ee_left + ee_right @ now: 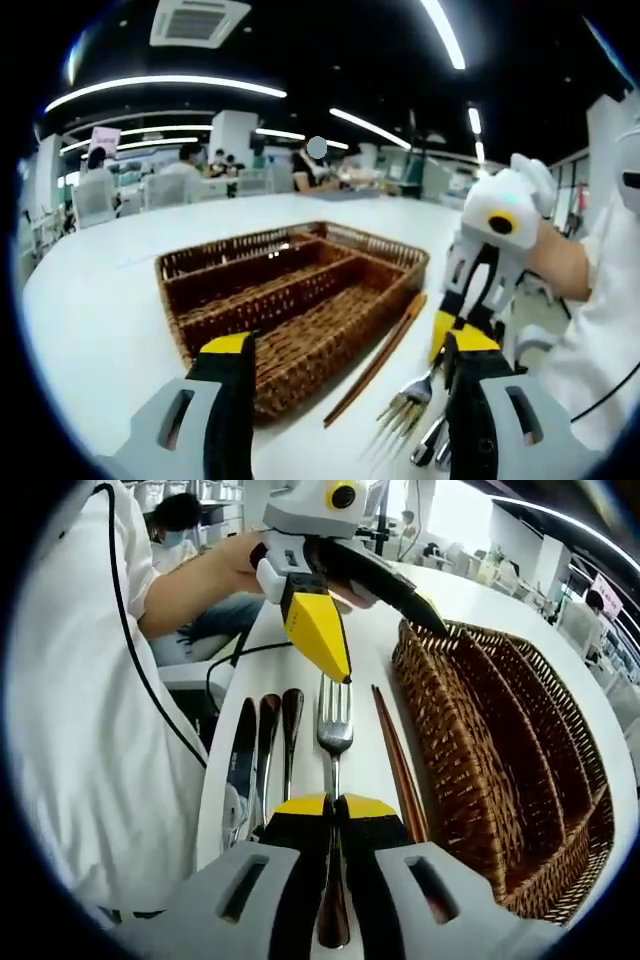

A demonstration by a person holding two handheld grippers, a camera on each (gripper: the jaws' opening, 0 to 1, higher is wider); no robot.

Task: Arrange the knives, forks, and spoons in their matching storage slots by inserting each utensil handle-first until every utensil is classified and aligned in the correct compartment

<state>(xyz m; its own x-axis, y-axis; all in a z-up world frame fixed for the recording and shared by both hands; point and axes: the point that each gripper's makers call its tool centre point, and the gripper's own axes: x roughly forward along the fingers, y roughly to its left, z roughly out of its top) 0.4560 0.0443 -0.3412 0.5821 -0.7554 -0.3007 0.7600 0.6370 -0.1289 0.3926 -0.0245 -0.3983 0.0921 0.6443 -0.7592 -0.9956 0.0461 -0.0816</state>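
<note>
My left tongs: released, jaws well apart, hovering over the white surface at the near edge of the wicker tray. They grasp nothing.

My right tongs: clenched on the fork, gripping its handle; the yellow tips meet over the shaft, and the tines point away from me toward the left tongs' yellow jaw.

Wicker tray: brown woven basket with long parallel compartments, lying on the surface to the right of the cutlery in the right gripper view. I see no utensil in the compartments that show.

Chopsticks: a brown pair, lying along the tray's outer wall, between tray and fork.

Spoons: two dark-handled pieces side by side, just left of the fork.

Knife: dark handle, leftmost in the row, near the surface's edge.

People: seated at far tables in the left gripper view.
</note>
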